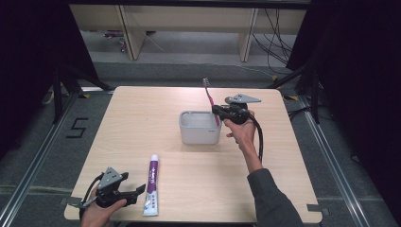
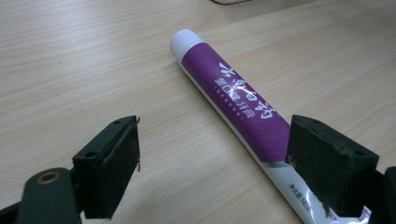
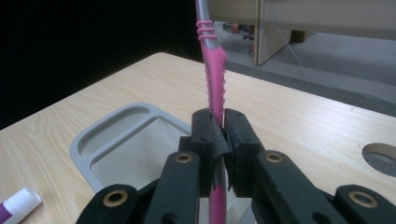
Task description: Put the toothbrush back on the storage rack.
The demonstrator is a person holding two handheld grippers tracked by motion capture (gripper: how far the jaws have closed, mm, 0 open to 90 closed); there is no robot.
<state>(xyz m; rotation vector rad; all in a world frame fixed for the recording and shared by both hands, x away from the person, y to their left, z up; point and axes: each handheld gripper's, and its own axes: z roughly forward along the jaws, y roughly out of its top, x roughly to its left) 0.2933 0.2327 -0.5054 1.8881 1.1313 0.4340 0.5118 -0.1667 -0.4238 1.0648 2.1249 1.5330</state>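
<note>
High view first: we see the wooden table (image 1: pixel 142 118) w/ a grey holder box (image 1: pixel 199 127) sitting roughly mid-table, a bit toward the far side. The right gripper (image 1: pixel 218 111) is held at the box's right rim, clamped on a pink toothbrush (image 1: pixel 208 96) that stands nearly upright, leaning a little left, w/ its top end well above the box and its lower part down at the box's right edge. The person's right hand (image 1: pixel 242 131) and sleeve come in from the bottom right. Near the front edge lies a purple & white toothpaste tube (image 1: pixel 152 186), flat on the table, cap pointing away from us, well apart from the box. The left gripper (image 1: pixel 135 193) sits low at the front left corner, just beside the tube, jaws spread. Left gripper view: we're looking between two wide-open black pads; the tube (image 2: pixel 243 109) lies diagonally on the wood, white cap at the far end, and its near end passes by the right-hand pad (image 2: pixel 327 163). Nothing's pinched, and we can't tell if that pad touches it. Right gripper view: jaws pressed tight on the pink handle (image 3: pixel 215 84), which runs straight up out of the pads, w/ the box (image 3: pixel 116 135) right below and slightly left, its compartments showing. Tube's white cap (image 3: pixel 21 200) peeks in at the bottom left corner.
</note>
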